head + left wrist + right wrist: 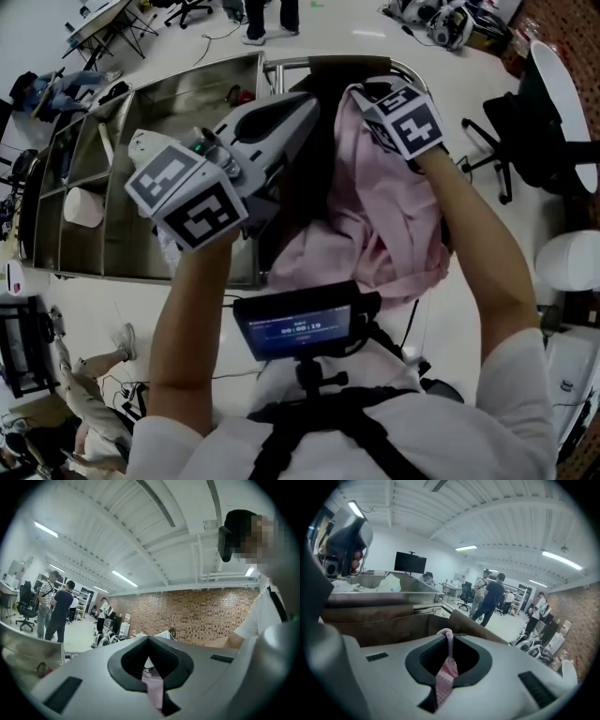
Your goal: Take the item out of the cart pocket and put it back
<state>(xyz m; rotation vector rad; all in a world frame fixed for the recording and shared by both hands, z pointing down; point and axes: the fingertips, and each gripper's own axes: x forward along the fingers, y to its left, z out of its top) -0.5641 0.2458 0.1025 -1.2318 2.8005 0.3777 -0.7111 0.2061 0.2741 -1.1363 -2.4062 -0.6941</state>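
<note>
At the bottom centre of the head view, closest in: a small screen (295, 326) on a chest mount. Just above it, the pink cloth (375, 216), bunched in the middle of the frame and draped over the right side of the dark cart pocket (305, 197).

Left of the cloth, the left gripper (305, 112), clenched. In the left gripper view, a narrow band of the pink cloth (154, 691) pinched between the closed jaws.

At the cloth's upper edge, right of centre, the right gripper (361, 94), likewise clamped on it. In the right gripper view, a fold of the pink cloth (444, 677) looped up over the shut tips, with the brown wall of the cart pocket (375, 620) just beyond.

Behind the pocket, in the upper left of the head view, the steel cart (141, 122) with its divided bins. Farther off, at the right edge, a black office chair (525, 131). Along the top edge, the legs of people (255, 14) standing on the pale floor.
</note>
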